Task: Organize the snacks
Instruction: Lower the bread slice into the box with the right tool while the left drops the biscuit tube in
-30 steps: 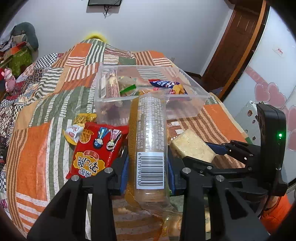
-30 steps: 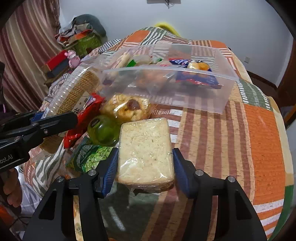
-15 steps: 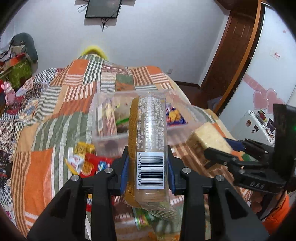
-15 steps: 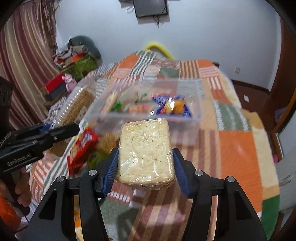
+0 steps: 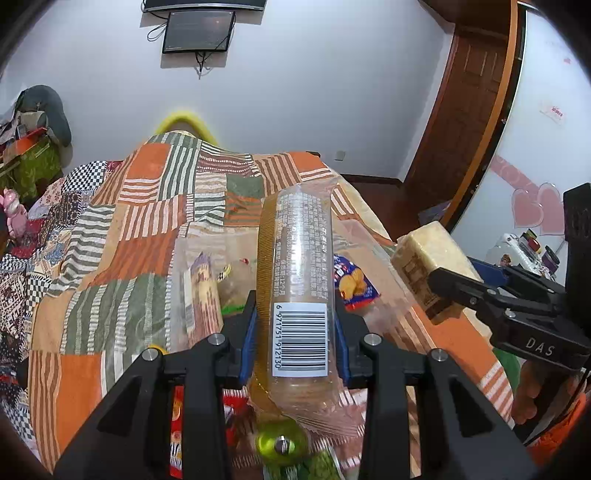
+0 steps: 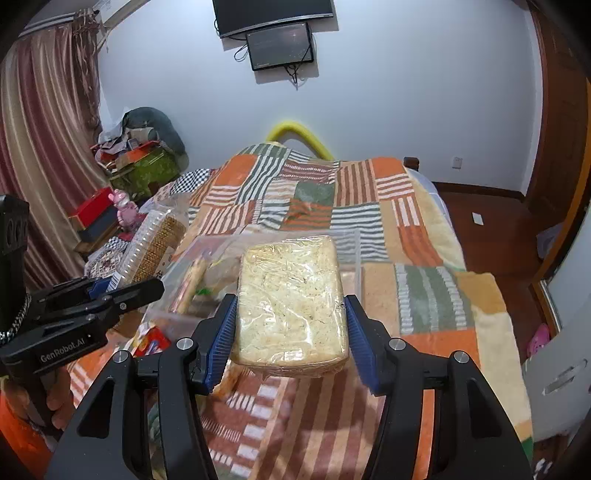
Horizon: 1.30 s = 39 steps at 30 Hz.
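Left wrist view takes in the bed [image 5: 122, 236] first, its patchwork quilt of orange, green and striped squares filling most of the frame. A second ago both cameras sat low among the loose snacks; now they have risen, so the quilt drops away and the wall screen [image 5: 199, 31] has come into sight.

On the quilt stands the clear bin [image 5: 373, 280], with a biscuit stick pack and a blue-and-red packet already inside. It has slid from ahead of the cameras to beneath the held items, which I judge to mean both loads are lifted clear and carried over the bin, ready to be lowered in.

Next in size, the left tongs [image 5: 295, 332] are clamped on the cracker sleeve [image 5: 301, 273], a long clear tube with its barcode facing up, pointing out across the bin. The right tongs [image 6: 290, 332] grip the wrapped cake block [image 6: 291, 299] by its two long sides (the film looks slippery, so the hold matters), and it hangs over the bin's near edge.

Smaller things remain on the bed below: a red snack bag [image 5: 177, 435], a green jelly cup [image 5: 282, 445] and a green pea packet beside it. Those look like the next picks once these two are released.
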Each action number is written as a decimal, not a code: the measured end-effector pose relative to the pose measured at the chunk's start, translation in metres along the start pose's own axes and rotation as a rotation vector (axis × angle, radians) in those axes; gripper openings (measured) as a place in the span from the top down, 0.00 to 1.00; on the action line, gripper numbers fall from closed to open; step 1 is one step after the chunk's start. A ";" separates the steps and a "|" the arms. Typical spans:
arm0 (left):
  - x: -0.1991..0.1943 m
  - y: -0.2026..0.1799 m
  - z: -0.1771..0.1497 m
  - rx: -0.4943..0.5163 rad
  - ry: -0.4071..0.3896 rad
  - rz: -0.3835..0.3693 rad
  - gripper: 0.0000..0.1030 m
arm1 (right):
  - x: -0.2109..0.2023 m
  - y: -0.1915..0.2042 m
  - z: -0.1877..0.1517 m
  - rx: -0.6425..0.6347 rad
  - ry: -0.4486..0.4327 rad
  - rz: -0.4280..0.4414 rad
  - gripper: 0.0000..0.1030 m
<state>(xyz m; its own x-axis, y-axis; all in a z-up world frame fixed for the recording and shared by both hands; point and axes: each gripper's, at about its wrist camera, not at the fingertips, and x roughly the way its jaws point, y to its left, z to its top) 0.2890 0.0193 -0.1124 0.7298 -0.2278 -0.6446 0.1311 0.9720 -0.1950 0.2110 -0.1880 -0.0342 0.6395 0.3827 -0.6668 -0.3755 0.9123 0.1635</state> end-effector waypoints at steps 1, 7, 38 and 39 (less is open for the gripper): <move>0.004 0.000 0.002 -0.002 0.003 -0.002 0.67 | 0.003 -0.001 0.002 0.001 -0.002 -0.003 0.48; 0.033 0.000 0.011 0.001 0.036 -0.002 0.66 | 0.024 -0.005 0.010 0.007 0.001 -0.020 0.48; 0.094 0.004 0.026 0.003 0.134 0.035 0.65 | 0.080 -0.014 0.031 -0.017 0.109 -0.055 0.48; 0.086 0.002 0.027 0.012 0.124 0.033 0.64 | 0.073 -0.012 0.030 -0.022 0.103 -0.047 0.48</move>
<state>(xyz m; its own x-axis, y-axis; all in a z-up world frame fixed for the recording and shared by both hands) 0.3701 0.0034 -0.1488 0.6457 -0.1999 -0.7370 0.1165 0.9796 -0.1636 0.2826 -0.1668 -0.0627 0.5848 0.3214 -0.7448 -0.3617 0.9251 0.1152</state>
